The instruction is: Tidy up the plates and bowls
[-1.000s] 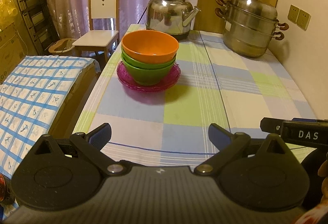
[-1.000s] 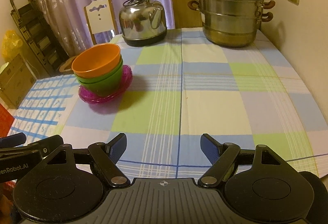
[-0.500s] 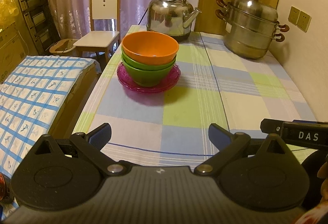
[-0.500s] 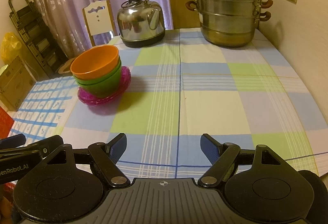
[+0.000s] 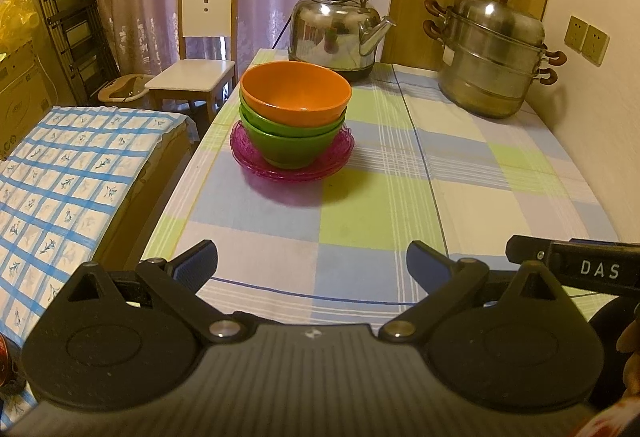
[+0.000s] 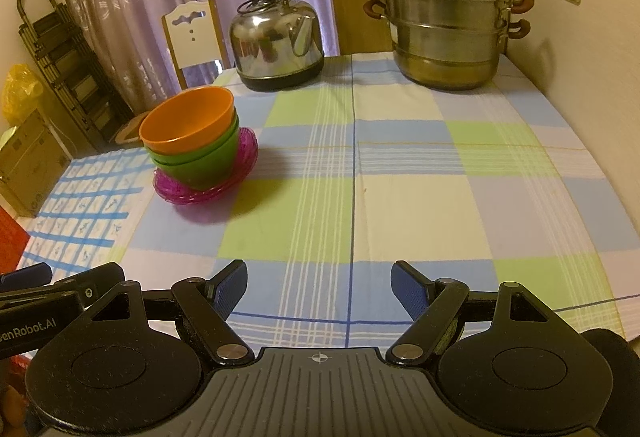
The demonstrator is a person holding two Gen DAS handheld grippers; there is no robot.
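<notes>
Two grippers, left (image 5: 312, 267) and right (image 6: 319, 287), hang spread and empty, as a second ago; nothing has shifted. The bowls (image 5: 295, 109) sit nested on apparently several pink plates (image 5: 292, 161) at the table's (image 5: 380, 205) left edge, suggesting tidying is done.
</notes>
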